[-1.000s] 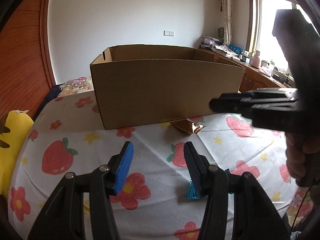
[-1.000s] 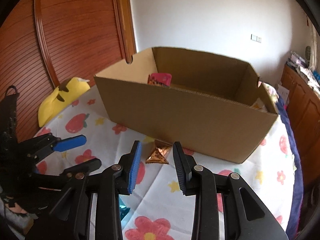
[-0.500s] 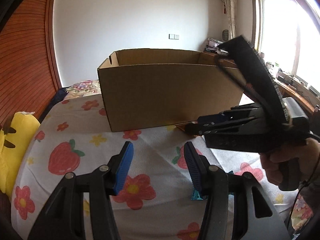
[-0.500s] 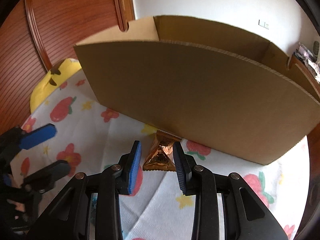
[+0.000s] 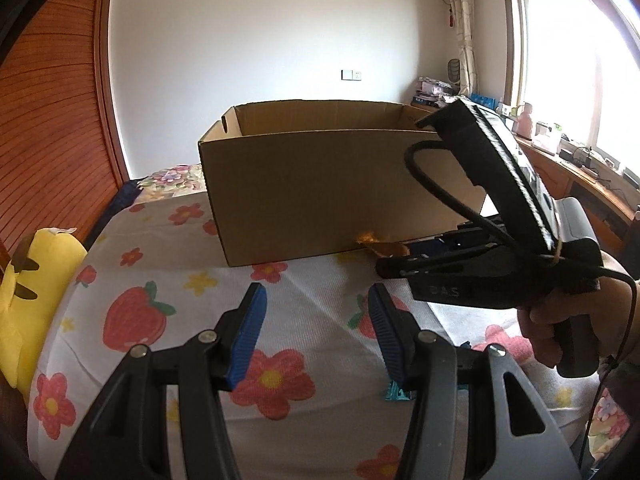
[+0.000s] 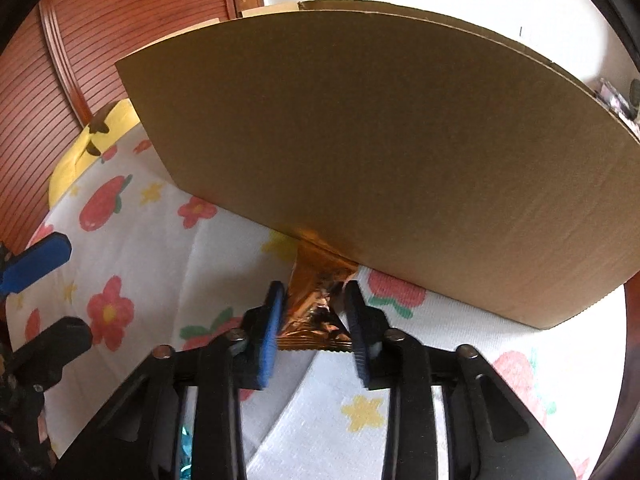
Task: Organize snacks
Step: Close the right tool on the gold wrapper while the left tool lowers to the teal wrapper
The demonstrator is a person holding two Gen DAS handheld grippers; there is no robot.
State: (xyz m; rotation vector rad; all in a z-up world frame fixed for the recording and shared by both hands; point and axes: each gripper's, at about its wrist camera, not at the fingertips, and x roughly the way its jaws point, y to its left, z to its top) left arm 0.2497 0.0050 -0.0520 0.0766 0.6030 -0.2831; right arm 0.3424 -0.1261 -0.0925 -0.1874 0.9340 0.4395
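Note:
A shiny copper-gold snack packet (image 6: 316, 304) lies on the flowered cloth against the foot of a large open cardboard box (image 6: 400, 152). My right gripper (image 6: 312, 312) is open, low over the cloth, with its fingers on either side of the packet; the pads do not press it. In the left wrist view the box (image 5: 320, 188) stands behind, the packet (image 5: 380, 246) peeks out at its base, and the right gripper (image 5: 390, 266) reaches in from the right. My left gripper (image 5: 316, 332) is open and empty above the cloth. A teal snack wrapper (image 5: 398, 392) lies under its right finger.
A yellow plush toy (image 5: 24, 292) lies at the left edge of the table. A red-brown wooden wall (image 6: 100, 40) is behind on the left. A cluttered wooden counter (image 5: 580, 168) runs under the window on the right.
My right gripper has moved forward and down to the box's foot, and the gold packet now sits between its fingers. The left gripper has stayed about where it was.

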